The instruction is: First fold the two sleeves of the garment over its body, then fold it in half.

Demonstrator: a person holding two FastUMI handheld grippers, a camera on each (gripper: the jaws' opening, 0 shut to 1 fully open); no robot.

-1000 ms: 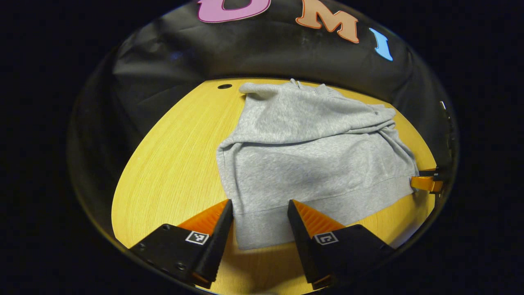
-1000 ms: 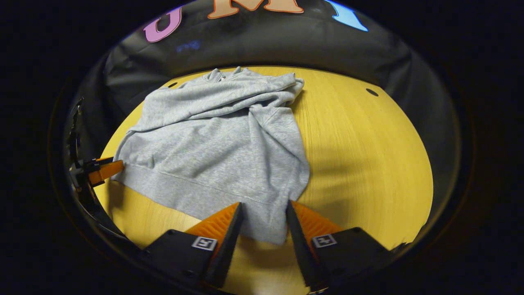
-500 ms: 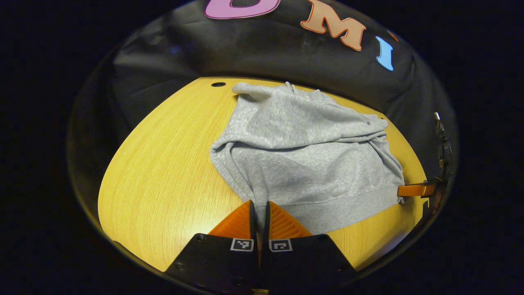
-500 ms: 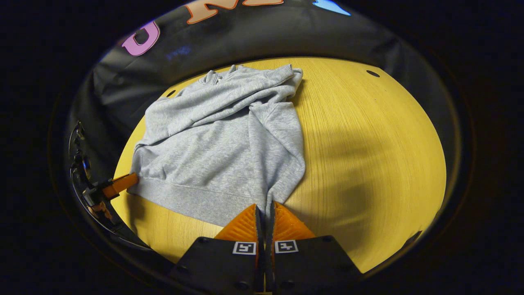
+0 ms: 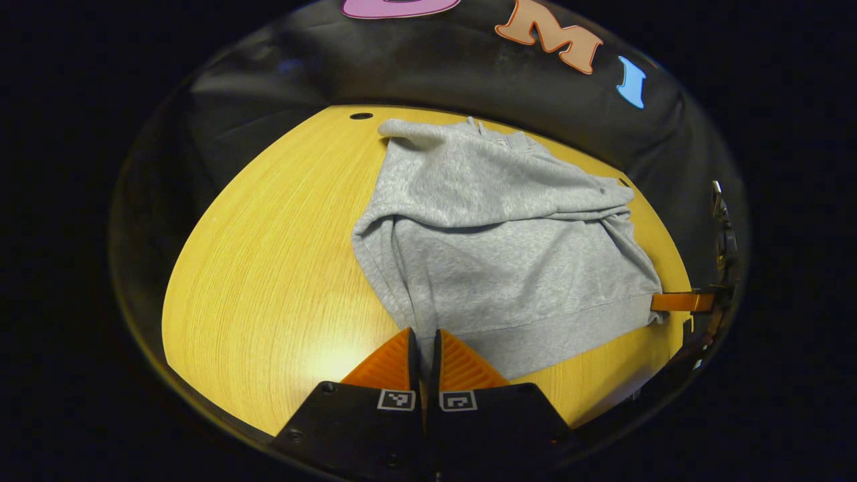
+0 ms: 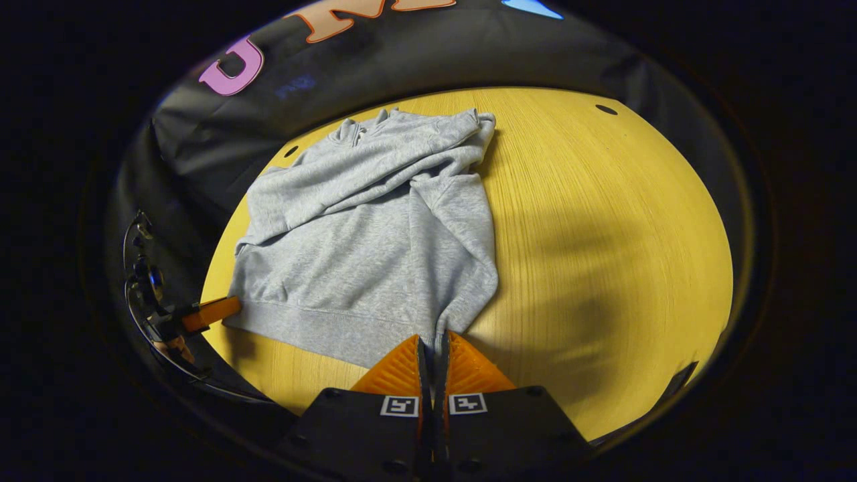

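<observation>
Lying flat on yellow table [image 5: 268,268]: grey sweatshirt [image 5: 502,248], sleeves across body, collar toward 12 o'clock, hem toward 6. Pinching hem corners, fingers closed on cloth: left gripper [image 5: 424,348], right gripper [image 6: 433,353]. No legible garment label.

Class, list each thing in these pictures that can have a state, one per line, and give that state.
Grey cotton sweatshirt: flat on the table, both sleeves folded over its body, not yet halved.
Left claw: shut on the sweatshirt's hem corner.
Right claw: shut on the other hem corner.
Yellow wooden table: bears the sweatshirt.
</observation>
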